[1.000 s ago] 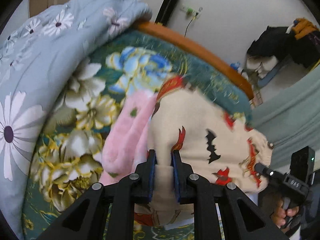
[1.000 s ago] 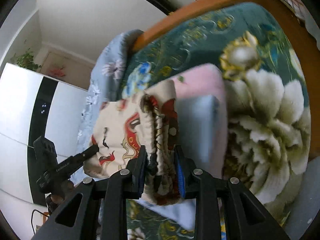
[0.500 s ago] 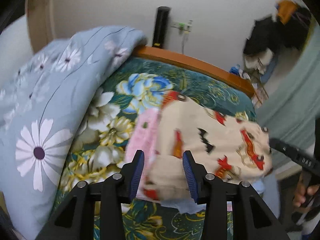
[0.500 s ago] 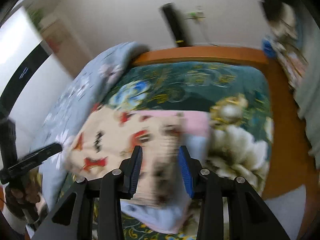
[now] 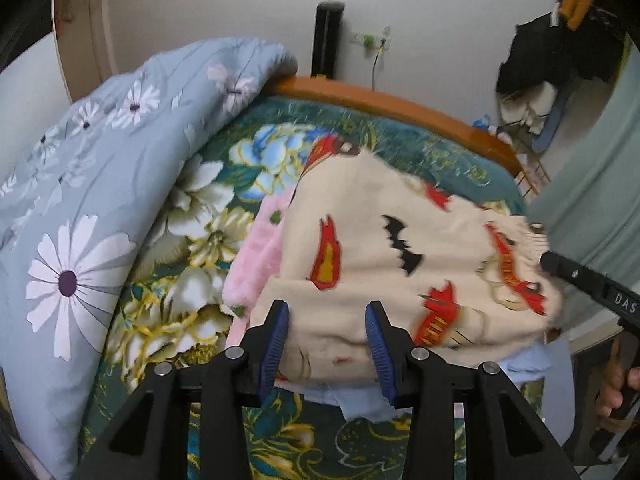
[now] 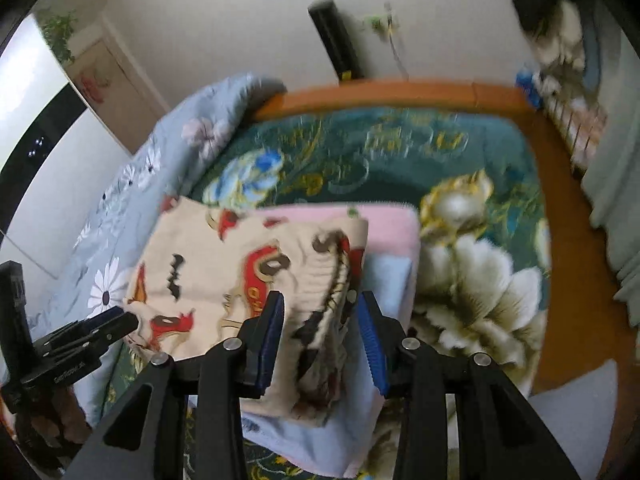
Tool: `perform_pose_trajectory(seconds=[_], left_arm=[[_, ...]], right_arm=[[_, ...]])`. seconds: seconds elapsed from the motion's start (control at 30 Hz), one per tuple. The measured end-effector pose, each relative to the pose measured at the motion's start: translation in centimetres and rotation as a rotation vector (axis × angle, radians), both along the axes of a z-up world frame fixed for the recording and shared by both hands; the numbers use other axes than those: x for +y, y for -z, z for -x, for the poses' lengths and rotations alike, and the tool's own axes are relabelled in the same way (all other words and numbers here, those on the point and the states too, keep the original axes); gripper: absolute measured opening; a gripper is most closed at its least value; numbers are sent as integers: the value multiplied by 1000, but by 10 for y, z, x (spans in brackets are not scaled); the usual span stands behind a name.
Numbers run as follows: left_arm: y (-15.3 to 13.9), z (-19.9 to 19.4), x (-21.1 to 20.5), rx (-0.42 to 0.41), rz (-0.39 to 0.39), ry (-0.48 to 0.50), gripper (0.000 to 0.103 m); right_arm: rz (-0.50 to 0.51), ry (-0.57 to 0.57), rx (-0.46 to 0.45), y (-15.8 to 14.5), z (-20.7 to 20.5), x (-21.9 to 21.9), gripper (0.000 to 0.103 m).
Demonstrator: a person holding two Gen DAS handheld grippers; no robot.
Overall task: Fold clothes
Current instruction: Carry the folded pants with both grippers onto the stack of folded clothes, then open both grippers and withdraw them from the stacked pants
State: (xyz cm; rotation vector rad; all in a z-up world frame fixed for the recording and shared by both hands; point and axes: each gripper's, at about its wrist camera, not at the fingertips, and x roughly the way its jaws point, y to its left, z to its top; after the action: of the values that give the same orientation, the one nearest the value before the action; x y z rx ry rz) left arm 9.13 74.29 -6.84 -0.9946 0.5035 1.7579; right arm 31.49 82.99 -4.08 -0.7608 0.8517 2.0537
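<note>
The folded cream printed garment (image 5: pixel 400 264) lies atop the pink garment (image 5: pixel 256 264) and pale blue garment (image 6: pixel 384 276) on the floral blanket (image 6: pixel 400 152), stacked for tidiness. Left gripper (image 5: pixel 327 344) and right gripper (image 6: pixel 320 336) stand part open, empty, over its near edge.

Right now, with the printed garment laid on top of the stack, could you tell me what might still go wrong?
1. The cream printed garment overhangs the pink and light blue folded pieces, so it may slump.
2. Its ribbed edge sits between the open right hand-held gripper pads, so pulling back carelessly could snag it.
3. The stack lies on a soft floral blanket, so it may tilt.
</note>
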Motion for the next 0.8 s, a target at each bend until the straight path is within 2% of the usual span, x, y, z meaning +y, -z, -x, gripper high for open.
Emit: perform_pose_trajectory(seconds=[0.07, 0.17, 0.27, 0.33, 0.4, 0.5, 0.57, 0.63, 0.67, 0.73, 0.8], left_arm=[[-1, -9, -9, 20, -9, -2, 52], [0, -21, -22, 45, -19, -17, 57], [3, -31, -39, 22, -50, -46, 65], [7, -36, -49, 4, -68, -63, 77], [15, -41, -57, -8, -76, -81, 82], [28, -46, -71, -8, -90, -131, 84], [36, -47, -80, -13, -104, -167, 88], [41, -48, -88, -18, -120, -200, 97], [44, -49, -92, -19, -130, -212, 99], [49, -50, -98, -27, -145, -231, 103], [54, -51, -101, -42, -158, -236, 103]], right_arm=[[-52, -16, 27, -12, -2, -20, 40], [-89, -57, 32, -15, 2, -50, 52], [-85, -71, 13, -2, 10, -68, 55], [-65, -68, 3, 8, 13, -74, 59], [-46, -64, -15, 21, 14, -80, 63], [-37, -59, -34, 37, 15, -90, 63], [-51, -50, -45, 42, 13, -96, 64], [-72, -49, -59, 44, 13, -101, 65], [-88, -49, -63, 45, 13, -104, 68], [-122, -48, -65, 46, 13, -110, 79], [-140, -42, -72, 47, 12, -114, 80]])
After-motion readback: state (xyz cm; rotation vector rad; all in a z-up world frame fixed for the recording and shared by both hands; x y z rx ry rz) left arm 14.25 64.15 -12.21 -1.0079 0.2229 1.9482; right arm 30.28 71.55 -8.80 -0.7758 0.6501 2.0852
